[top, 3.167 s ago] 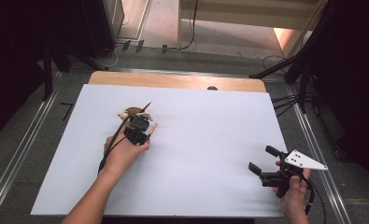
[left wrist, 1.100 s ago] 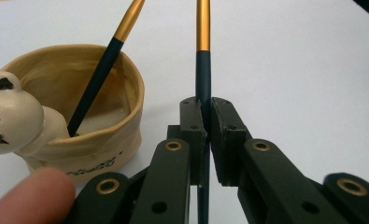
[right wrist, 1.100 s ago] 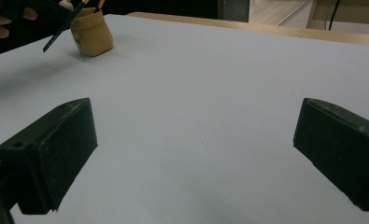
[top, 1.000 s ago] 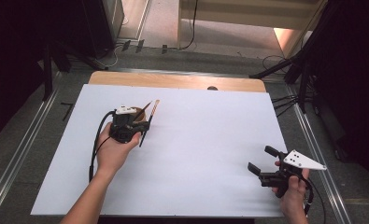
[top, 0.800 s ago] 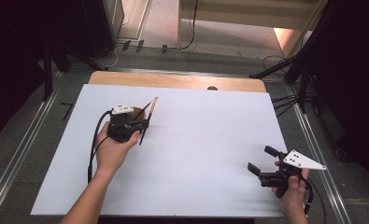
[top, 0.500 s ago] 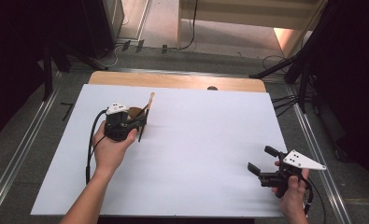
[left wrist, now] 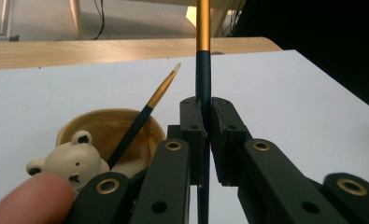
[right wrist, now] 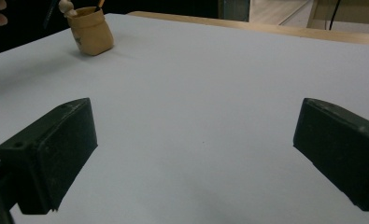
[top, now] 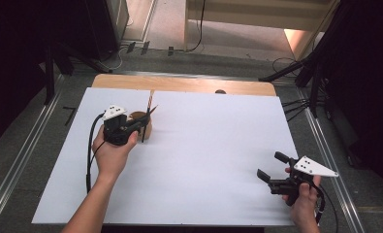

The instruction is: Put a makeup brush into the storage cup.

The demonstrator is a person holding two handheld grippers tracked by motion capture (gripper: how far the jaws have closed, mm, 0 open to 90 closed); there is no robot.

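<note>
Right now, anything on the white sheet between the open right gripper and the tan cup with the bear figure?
Nothing: in the right gripper view, bare white sheet runs from the right gripper up to the tan bear cup.

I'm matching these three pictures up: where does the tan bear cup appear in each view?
High view: the cup stands left of centre, just beyond the left gripper.
Left gripper view: lower left, left of the jaws.
Right gripper view: top left corner.
Shared landmark: the table's wooden far edge.
</note>
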